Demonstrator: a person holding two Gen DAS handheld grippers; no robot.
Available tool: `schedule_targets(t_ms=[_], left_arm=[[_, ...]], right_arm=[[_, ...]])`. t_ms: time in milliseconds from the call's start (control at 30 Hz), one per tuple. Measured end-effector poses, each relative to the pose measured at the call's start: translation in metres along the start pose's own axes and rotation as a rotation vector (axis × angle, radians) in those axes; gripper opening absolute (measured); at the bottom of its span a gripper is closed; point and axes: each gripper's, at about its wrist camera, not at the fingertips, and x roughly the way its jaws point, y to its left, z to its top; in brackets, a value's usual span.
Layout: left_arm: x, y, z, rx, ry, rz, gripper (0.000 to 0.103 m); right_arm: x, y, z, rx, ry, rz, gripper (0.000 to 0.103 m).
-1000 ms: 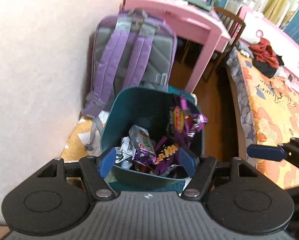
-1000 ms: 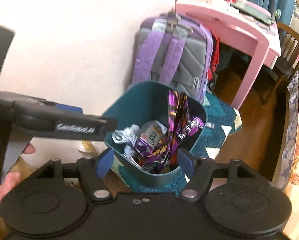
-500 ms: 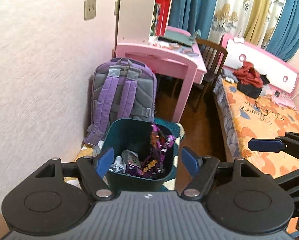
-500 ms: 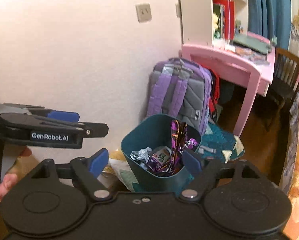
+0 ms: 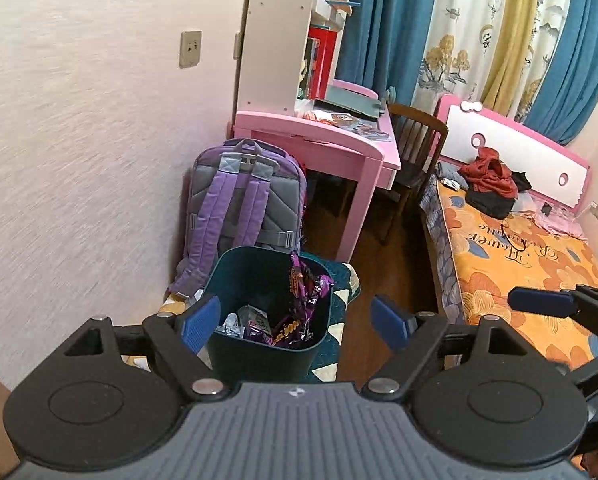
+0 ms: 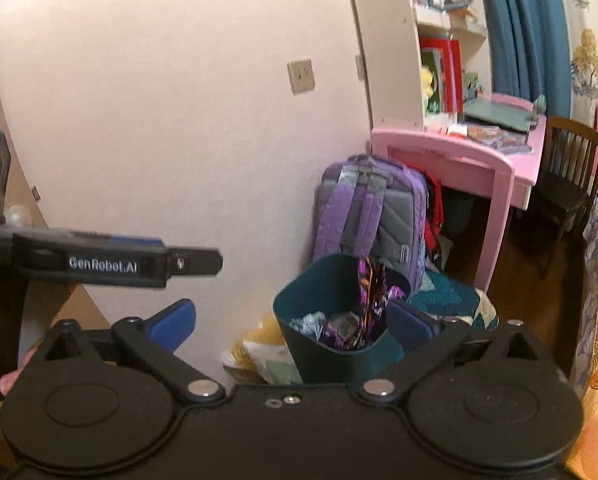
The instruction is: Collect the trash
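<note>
Jaws of the left gripper and right gripper are opening, empty. Beyond them the teal bin stands on the floor, wrappers inside, against a purple backpack.

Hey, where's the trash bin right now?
The teal trash bin sits on the floor on a patterned mat, low and centre in both wrist views, right in front of the purple backpack leaning by the wall, left of the pink desk.
</note>
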Motion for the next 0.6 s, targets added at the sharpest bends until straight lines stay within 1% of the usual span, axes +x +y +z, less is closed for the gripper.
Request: schedule_targets(t_ms=[67, 133, 167, 200, 333, 600], left_arm=[[-0.004, 0.001, -0.003, -0.008, -0.008, 0.001, 0.085], [-0.007, 0.002, -0.006, -0.016, -0.004, -0.003, 0.093], [-0.009, 0.002, -0.007, -0.019, -0.004, -0.002, 0.102], [-0.012, 0.002, -0.009, -0.017, -0.016, -0.001, 0.103], [-0.022, -0.003, -0.014, 0.014, -0.047, 0.022, 0.103], [-0.029, -0.01, -0.02, 0.033, -0.043, 0.025, 0.103]], right_arm=[[-0.006, 0.001, -0.001, 0.021, -0.029, 0.0, 0.103], [-0.011, 0.001, -0.002, 0.036, -0.059, -0.001, 0.103], [-0.013, 0.002, -0.002, 0.038, -0.072, -0.002, 0.103], [-0.015, 0.003, -0.003, 0.037, -0.084, -0.003, 0.103], [-0.022, 0.007, -0.008, 0.024, -0.118, -0.024, 0.103], [-0.033, 0.009, -0.013, 0.038, -0.181, -0.087, 0.103]])
